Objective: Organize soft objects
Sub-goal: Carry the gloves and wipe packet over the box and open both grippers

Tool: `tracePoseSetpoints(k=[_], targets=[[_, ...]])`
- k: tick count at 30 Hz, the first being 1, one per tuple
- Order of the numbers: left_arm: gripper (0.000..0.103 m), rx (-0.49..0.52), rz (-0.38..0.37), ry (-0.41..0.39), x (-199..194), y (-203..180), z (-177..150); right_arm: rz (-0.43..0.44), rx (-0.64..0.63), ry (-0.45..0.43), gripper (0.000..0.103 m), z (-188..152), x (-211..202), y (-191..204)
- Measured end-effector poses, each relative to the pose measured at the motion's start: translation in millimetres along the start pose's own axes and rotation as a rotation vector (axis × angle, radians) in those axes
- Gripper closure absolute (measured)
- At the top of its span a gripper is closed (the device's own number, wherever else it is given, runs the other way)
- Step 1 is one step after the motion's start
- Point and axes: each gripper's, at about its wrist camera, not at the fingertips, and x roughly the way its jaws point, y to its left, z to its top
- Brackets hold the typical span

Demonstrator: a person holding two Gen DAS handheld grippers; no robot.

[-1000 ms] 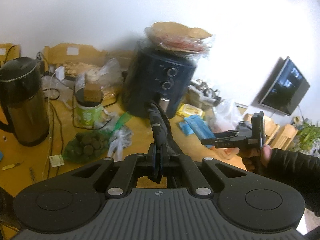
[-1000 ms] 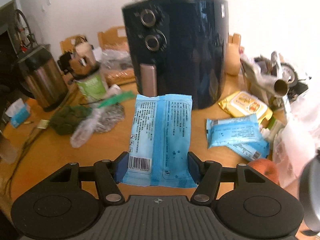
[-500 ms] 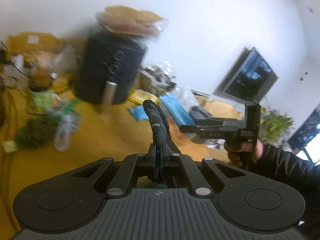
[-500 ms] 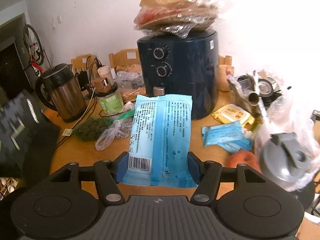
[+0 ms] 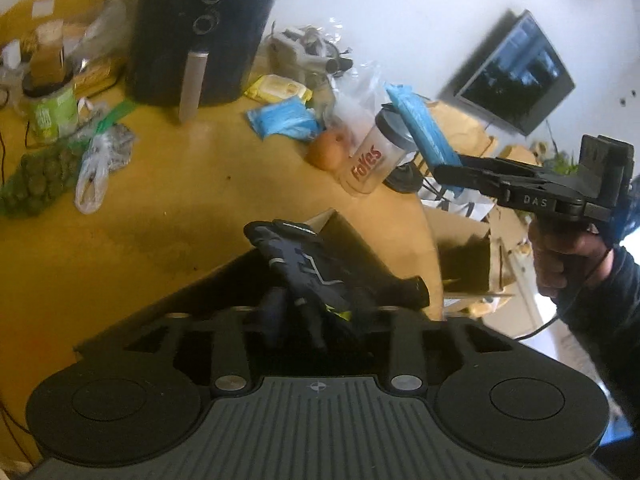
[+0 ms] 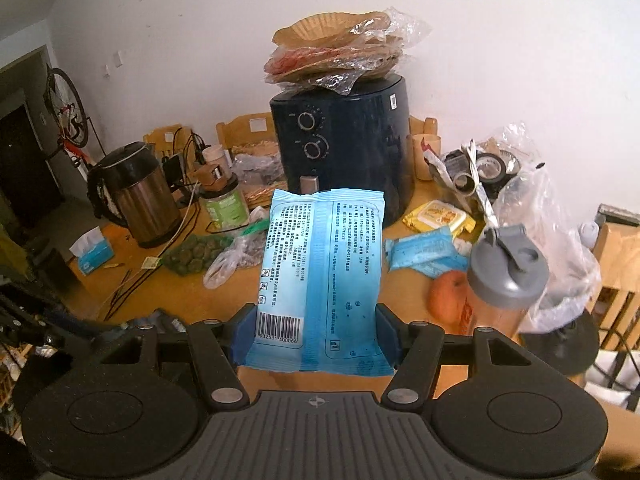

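Observation:
In the left wrist view a dark navy glove (image 5: 304,272) with grey lines and a yellow-green patch lies between the fingers of my left gripper (image 5: 316,316). The jaws are opening and the pads stand clear of it. The glove hangs over a black container (image 5: 352,240) at the table's edge. My right gripper (image 6: 316,332) is shut on a light blue wipes pack (image 6: 320,272), held upright above the table. From the left wrist view the same right gripper (image 5: 452,168) is at the right in a person's hand, carrying the pack (image 5: 420,128).
On the yellow table (image 6: 400,288) stand a dark air fryer (image 6: 340,152) topped with paper liners, a steel kettle (image 6: 136,200), a shaker bottle (image 6: 504,280) beside an orange (image 6: 448,292), another blue pack (image 6: 424,252), a yellow pack (image 6: 440,216) and a bag of green balls (image 6: 192,256). An open cardboard box (image 5: 464,256) sits past the table edge.
My left jaws, shut on the glove before, now stand apart, and that gripper has swung right and down over the black container. The right gripper rose and pulled back with its pack.

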Motion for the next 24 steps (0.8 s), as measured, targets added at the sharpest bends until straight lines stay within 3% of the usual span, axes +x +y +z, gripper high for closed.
tracePoseSetpoints(k=[2,12,17,19,21,23,24], targets=[[0.045,0.022,0.022,-0.015,-7.2,-2.9,-2.4,0.017,0.007,0.005,0.038,-7.3,-8.1,3.4],[0.044,0.036,0.157,-0.087,-33.5,-16.4,-3.3,0.160,0.004,0.034,0.038,-17.5,-28.3,35.9],[0.044,0.000,0.185,-0.111,-44.1,-12.5,-8.0,0.260,-0.004,0.040,0.038,-11.4,-27.6,49.6],[0.044,-0.013,0.194,-0.123,-48.9,-11.4,-9.9,0.324,0.029,0.087,0.034,-10.4,-17.7,50.5],[0.044,-0.025,0.205,-0.134,-53.6,-9.8,-11.8,0.391,0.082,0.189,0.024,-13.9,3.0,48.4],[0.032,-0.036,0.221,-0.144,-57.6,-8.1,-14.2,0.419,0.102,0.234,0.021,-18.8,14.4,49.5],[0.030,-0.041,0.231,-0.148,-59.6,-7.4,-15.2,0.424,0.104,0.239,0.014,-20.2,16.1,50.8]])
